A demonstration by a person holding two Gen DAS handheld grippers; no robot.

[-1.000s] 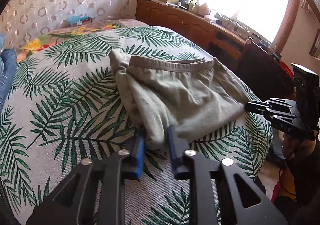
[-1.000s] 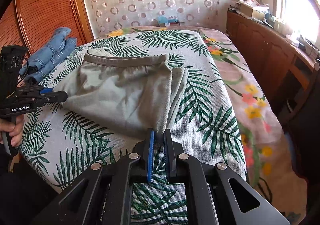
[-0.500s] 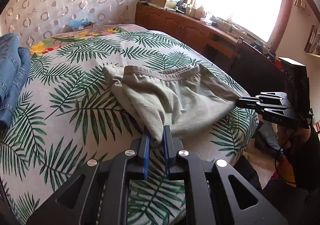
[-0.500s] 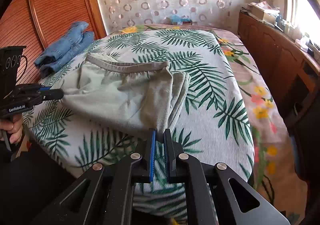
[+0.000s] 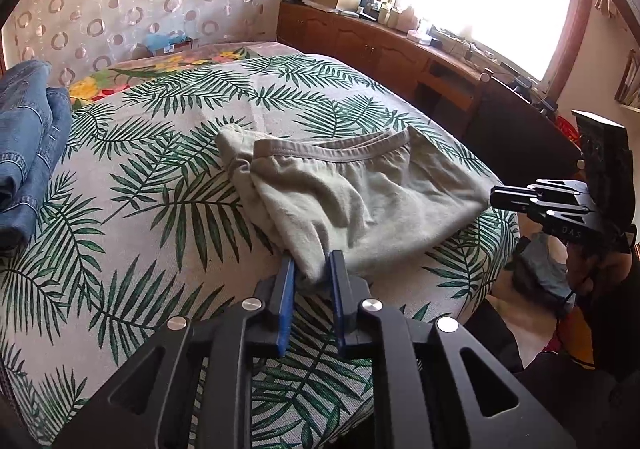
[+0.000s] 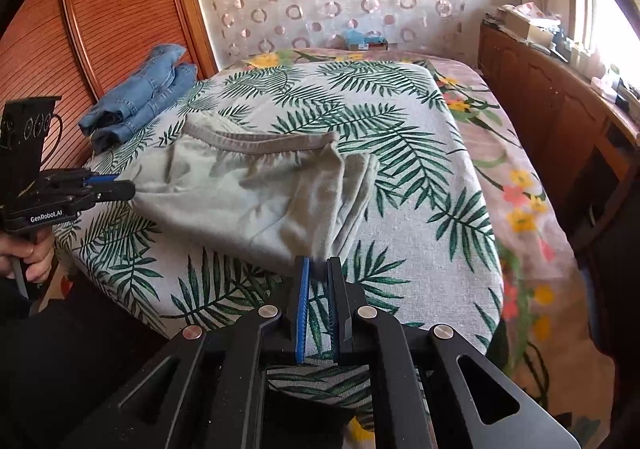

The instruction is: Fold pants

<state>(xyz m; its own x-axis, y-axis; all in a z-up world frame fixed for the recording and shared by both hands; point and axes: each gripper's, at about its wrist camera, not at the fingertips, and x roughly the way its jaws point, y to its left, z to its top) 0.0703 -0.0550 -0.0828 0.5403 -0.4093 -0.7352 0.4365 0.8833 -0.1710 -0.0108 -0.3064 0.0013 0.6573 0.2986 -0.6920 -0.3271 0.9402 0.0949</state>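
Grey pants [image 5: 352,193] lie folded on palm-print bedspread [image 5: 160,185], waistband at far side, near edge at bed's near rim. Left gripper [image 5: 311,277] clamped on near-left corner; right gripper [image 6: 318,269] clamped on near-right corner. Judged step: carry near edge over toward waistband. Keep both corners level, cloth taut between 2 grippers, lift evenly, avoid dragging bedspread. Jeans [image 6: 140,101] folded far left.
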